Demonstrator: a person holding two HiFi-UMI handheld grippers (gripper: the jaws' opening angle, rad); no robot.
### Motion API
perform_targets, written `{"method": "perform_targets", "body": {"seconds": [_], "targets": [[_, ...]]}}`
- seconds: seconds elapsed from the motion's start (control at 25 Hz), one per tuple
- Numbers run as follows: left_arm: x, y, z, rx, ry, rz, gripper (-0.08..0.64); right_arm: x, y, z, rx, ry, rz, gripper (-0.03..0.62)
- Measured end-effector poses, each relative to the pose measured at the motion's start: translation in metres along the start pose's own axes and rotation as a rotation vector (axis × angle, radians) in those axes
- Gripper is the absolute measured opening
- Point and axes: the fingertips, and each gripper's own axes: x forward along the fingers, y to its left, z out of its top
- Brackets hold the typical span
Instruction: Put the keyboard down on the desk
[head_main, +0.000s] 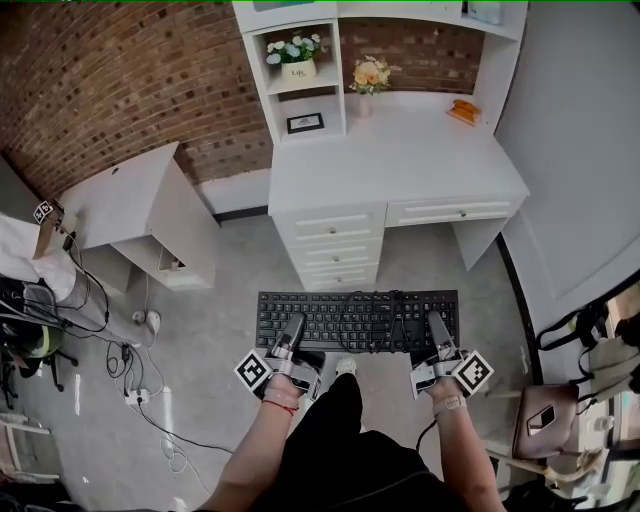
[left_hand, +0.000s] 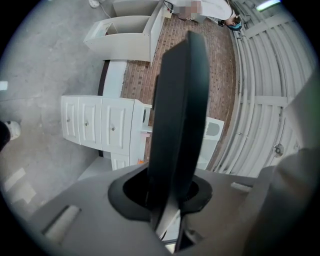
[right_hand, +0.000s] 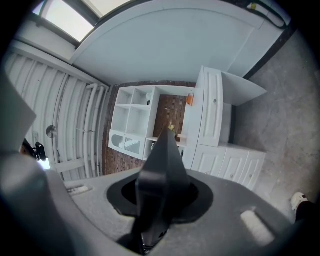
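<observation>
While gripped, black keyboard (head_main: 320, 315), white desk (head_main: 400, 165) beyond

My left forearm (head_main: 262, 440) and right forearm (head_main: 464, 448) reach forward, side by side. The left tool (head_main: 291, 338) and right tool (head_main: 438, 332) point ahead, level with each other, each with its jaws clamped on the keyboard's (head_main: 357, 312) near edge.

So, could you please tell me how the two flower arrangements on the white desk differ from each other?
The shelf flowers are white and blue; the desktop flowers are orange-yellow. The shelf flowers sit in a squat white pot inside an open shelf compartment, while the desktop flowers stand in a slim pale vase on the desk surface. Both stand upright on the same desk.
</observation>
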Motion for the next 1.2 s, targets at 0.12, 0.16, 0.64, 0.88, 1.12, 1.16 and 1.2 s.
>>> {"method": "perform_targets", "body": {"seconds": [0.12,0.16,0.64,0.88,1.12,1.16,1.2], "targets": [[0.032,0.002,0.009,-0.003,0.006,0.002,0.08,0.029,-0.005,0.013,0.008,-0.004,-0.005,0.083],[0.041,0.003,0.012,-0.005,0.007,0.004,0.08,0.037,-0.006,0.016,0.009,-0.004,-0.006,0.083],[0.149,0.017,0.043,0.041,0.107,0.039,0.064,0.13,-0.038,0.056,0.016,-0.021,-0.035,0.08],[0.191,0.032,0.067,0.02,0.102,0.054,0.066,0.174,-0.055,0.066,0.029,-0.034,-0.054,0.08],[0.223,0.049,0.09,0.013,0.117,0.075,0.065,0.209,-0.073,0.07,0.041,-0.063,-0.085,0.078],[0.227,0.052,0.093,0.01,0.12,0.077,0.064,0.213,-0.077,0.072,0.043,-0.069,-0.091,0.077],[0.231,0.055,0.094,0.005,0.124,0.08,0.066,0.216,-0.08,0.073,0.045,-0.075,-0.095,0.077]]}}
